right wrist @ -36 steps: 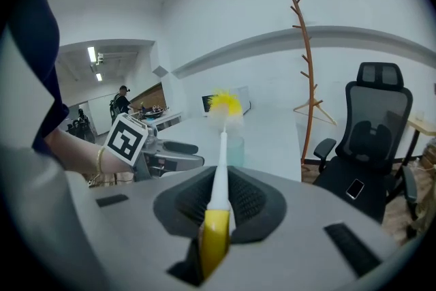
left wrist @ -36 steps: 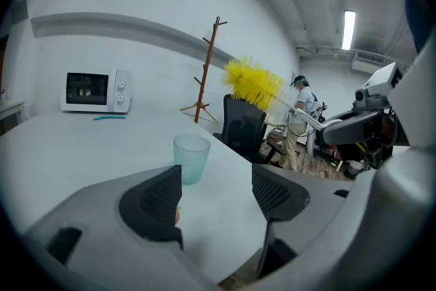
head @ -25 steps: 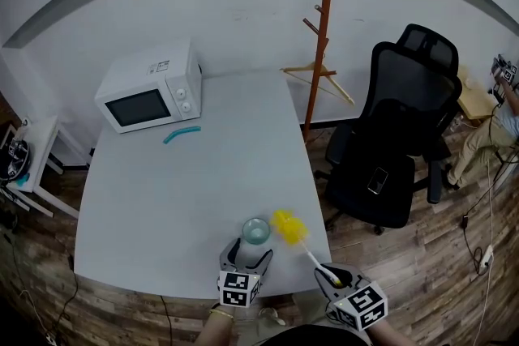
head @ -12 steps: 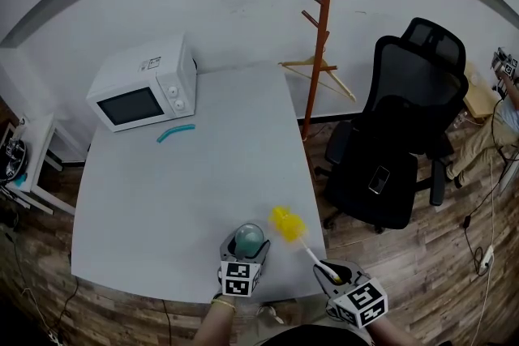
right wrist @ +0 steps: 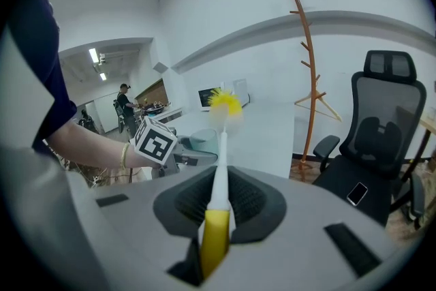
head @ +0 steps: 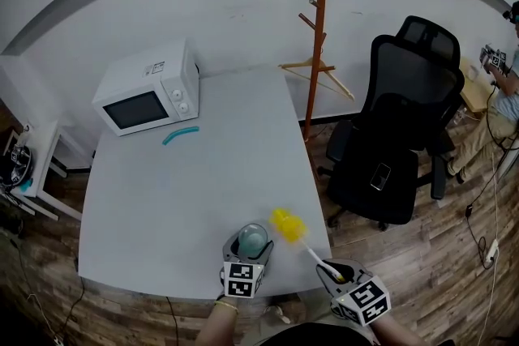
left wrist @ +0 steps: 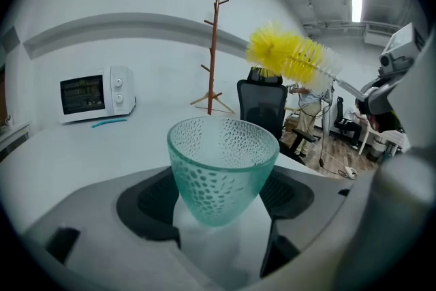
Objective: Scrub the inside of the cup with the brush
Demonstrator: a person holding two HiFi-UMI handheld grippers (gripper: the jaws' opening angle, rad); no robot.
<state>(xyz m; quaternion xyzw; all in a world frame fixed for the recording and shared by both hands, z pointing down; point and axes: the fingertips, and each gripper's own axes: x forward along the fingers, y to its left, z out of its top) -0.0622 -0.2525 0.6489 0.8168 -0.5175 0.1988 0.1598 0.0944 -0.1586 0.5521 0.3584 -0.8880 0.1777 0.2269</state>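
Left gripper jaws pinching green glass cup near table's front edge, cup base hidden between jaws, right gripper jaws clamped on yellow brush handle, bristles just beside cup rim.

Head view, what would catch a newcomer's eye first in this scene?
The bright yellow brush, held by its handle in the right tool, hovers beside the green glass cup gripped in the left tool at the near edge of the table. Behind, a white microwave sits at the far left corner and a black office chair stands to the right.
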